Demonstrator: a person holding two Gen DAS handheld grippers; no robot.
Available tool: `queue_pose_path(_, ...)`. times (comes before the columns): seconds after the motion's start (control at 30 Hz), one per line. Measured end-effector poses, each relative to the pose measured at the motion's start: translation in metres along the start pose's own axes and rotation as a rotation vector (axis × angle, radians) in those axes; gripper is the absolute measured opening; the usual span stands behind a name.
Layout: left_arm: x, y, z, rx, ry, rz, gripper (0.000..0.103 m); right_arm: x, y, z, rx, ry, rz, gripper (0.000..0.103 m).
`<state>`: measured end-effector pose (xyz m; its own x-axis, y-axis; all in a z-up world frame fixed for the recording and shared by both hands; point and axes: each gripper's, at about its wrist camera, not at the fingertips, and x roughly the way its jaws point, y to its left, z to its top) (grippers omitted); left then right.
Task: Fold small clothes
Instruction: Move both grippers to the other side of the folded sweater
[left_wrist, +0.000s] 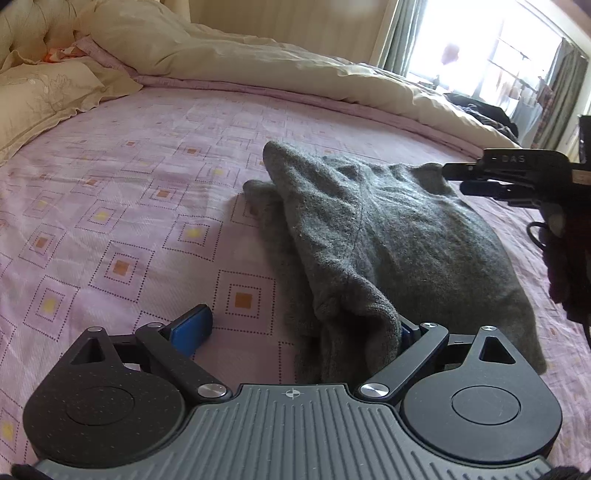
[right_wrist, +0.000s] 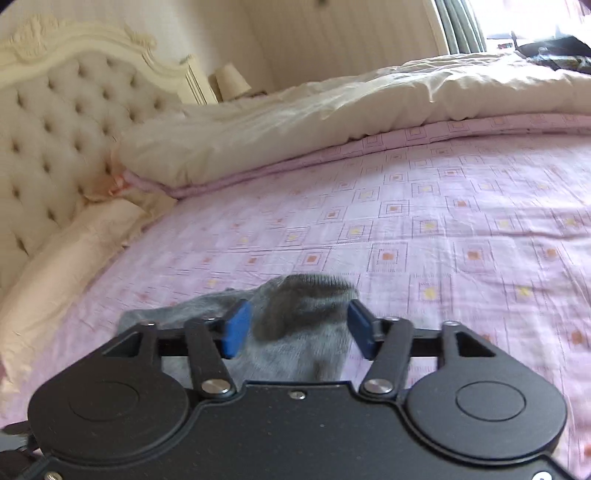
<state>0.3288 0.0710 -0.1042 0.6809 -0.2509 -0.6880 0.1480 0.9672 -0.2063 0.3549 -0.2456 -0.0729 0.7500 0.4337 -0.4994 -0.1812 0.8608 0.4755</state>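
The left hand-held gripper (left_wrist: 299, 332) stood wide open, empty, over the near edge of the folded grey fleece garment (left_wrist: 369, 229) on the pink patterned bedsheet (left_wrist: 129, 206), apparently after laying it down, while the right hand-held gripper (right_wrist: 295, 328) straddled its far corner unpinched.

Garment (left_wrist: 369, 236) on bedsheet (left_wrist: 129, 206), duvet (left_wrist: 258, 59) behind, pillow (left_wrist: 40, 99) left.

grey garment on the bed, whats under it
The grey garment lies on the pink patterned sheet, which shows all round it. Part of its own fabric is folded beneath. Anything else under it is covered.
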Motion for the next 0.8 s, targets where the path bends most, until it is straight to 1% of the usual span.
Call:
queue_pose_path(0.13, -0.003, 0.007, 0.002, -0.084, 0.017, -0.082, 0.094, -0.024, -0.011, -0.030, 0.046, 0.041, 0.059, 0.069)
queue_pose_path(0.33, 0.005, 0.008, 0.007, -0.144, 0.034, -0.163, 0.094, -0.036, -0.014, -0.068, 0.134, 0.092, 0.138, 0.070)
queue_pose_path(0.43, 0.016, 0.015, 0.023, -0.198, 0.039, -0.187, 0.094, -0.040, -0.014, -0.084, 0.187, 0.103, 0.189, 0.072)
queue_pose_path(0.53, 0.032, 0.028, 0.039, -0.268, 0.059, -0.205, 0.094, -0.044, -0.011, -0.093, 0.190, 0.095, 0.216, 0.072)
queue_pose_path(0.6, 0.042, 0.030, 0.048, -0.270, 0.065, -0.209, 0.094, -0.042, -0.011, -0.094, 0.201, 0.091, 0.233, 0.073)
queue_pose_path(0.8, 0.065, 0.021, 0.063, -0.205, 0.066, -0.199, 0.093, -0.029, -0.005, -0.091, 0.203, 0.093, 0.264, 0.075)
